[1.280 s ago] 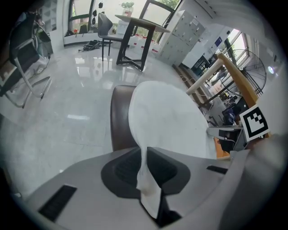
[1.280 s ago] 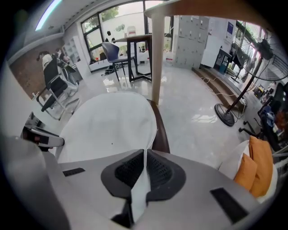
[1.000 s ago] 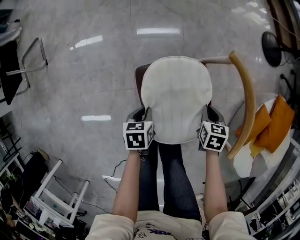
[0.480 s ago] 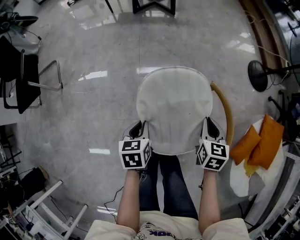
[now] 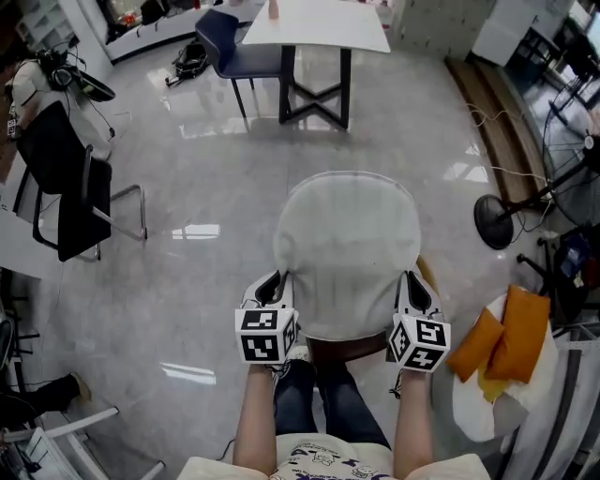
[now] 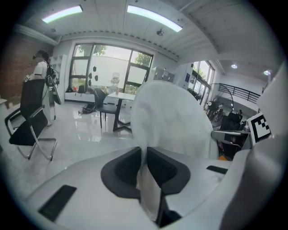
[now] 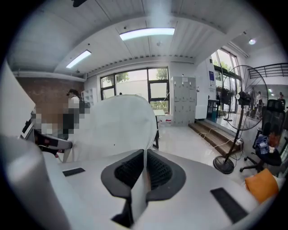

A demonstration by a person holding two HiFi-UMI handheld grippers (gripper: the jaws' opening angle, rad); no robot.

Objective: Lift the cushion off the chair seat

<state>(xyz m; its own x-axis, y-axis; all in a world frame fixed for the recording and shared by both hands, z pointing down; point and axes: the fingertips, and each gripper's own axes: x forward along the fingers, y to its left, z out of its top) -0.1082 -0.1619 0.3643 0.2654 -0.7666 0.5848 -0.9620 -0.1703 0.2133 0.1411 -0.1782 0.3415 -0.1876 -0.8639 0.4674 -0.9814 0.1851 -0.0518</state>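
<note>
A white rounded cushion (image 5: 347, 253) hangs in the air, held by its two side edges above the dark brown chair seat (image 5: 349, 351). My left gripper (image 5: 277, 285) is shut on the cushion's left edge, my right gripper (image 5: 411, 285) on its right edge. In the left gripper view the cushion (image 6: 173, 121) rises ahead of the left gripper (image 6: 145, 157), its edge pinched between the dark pads. The right gripper view shows the right gripper (image 7: 145, 162) pinching the cushion (image 7: 117, 128) the same way. A bit of the chair's wooden back (image 5: 427, 275) peeks out at the cushion's right.
A black office chair (image 5: 61, 178) stands at the left. A white table (image 5: 319, 23) and a blue chair (image 5: 230, 47) are at the far side. A floor fan (image 5: 495, 221) and orange cushions (image 5: 497, 342) are on the right. The person's legs (image 5: 323, 412) are below the seat.
Both grippers have gone up together with the cushion between them, and it now hangs above the chair seat. The head view has tilted up, showing more of the room.
</note>
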